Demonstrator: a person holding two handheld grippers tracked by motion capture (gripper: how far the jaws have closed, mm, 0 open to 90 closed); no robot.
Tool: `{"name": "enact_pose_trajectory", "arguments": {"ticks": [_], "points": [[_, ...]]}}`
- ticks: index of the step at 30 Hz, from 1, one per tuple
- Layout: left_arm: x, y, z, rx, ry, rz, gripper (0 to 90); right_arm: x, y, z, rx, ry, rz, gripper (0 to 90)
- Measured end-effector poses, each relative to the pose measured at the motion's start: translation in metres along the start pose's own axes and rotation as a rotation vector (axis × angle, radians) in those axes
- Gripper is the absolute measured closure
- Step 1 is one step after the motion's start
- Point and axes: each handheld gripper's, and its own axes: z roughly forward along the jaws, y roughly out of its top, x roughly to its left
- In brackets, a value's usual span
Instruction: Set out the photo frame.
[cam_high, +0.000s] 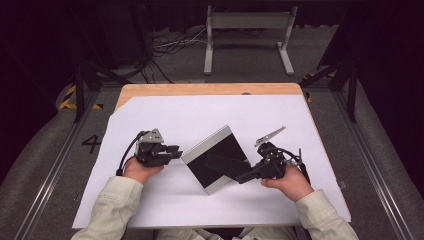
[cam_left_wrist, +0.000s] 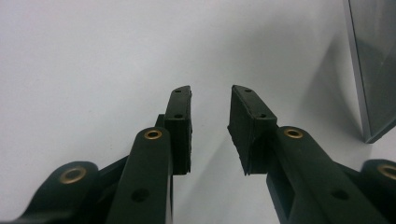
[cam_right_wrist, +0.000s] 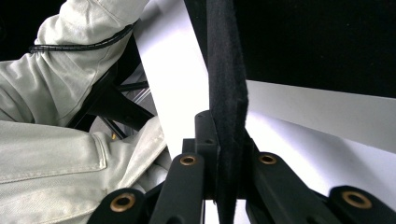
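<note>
Up close, right gripper (cam_right_wrist: 223, 154) fingers clamp a black felt flap (cam_right_wrist: 227, 93) (high view blurs it).

Grey carpeted floor (cam_high: 45, 165), white metal stand (cam_high: 248, 37), loose cables (cam_high: 172, 45), dark surroundings

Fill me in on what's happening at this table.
A person works with a handheld gripper in each hand over a white sheet on the table. The right gripper is clamped on the edge of a thin black flap, apparently the cover of a flat black and silver case. The left gripper rests beside the case with its jaws apart, holding nothing.
</note>
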Motion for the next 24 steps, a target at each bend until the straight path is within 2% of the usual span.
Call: {"name": "enact_pose_trajectory", "arguments": {"ticks": [9,12,19,22,24], "points": [[0.0,0.0,0.0,0.0,0.001,0.0,69.6,0.005,0.0,-0.002,-0.043,-0.012,-0.023,87.4],[0.0,0.0,0.0,-0.001,0.001,-0.001,69.7,0.004,0.001,-0.007,-0.106,-0.013,-0.04,87.5],[0.0,0.0,0.0,0.001,0.002,0.003,69.7,0.005,0.001,-0.01,-0.234,-0.073,-0.119,87.5],[0.0,0.0,0.001,0.003,0.0,-0.001,69.7,0.003,0.0,-0.011,-0.271,-0.115,-0.155,87.6],[0.0,0.0,0.001,0.003,0.0,0.0,69.7,0.003,0.0,-0.01,-0.284,-0.131,-0.162,87.6]]}}
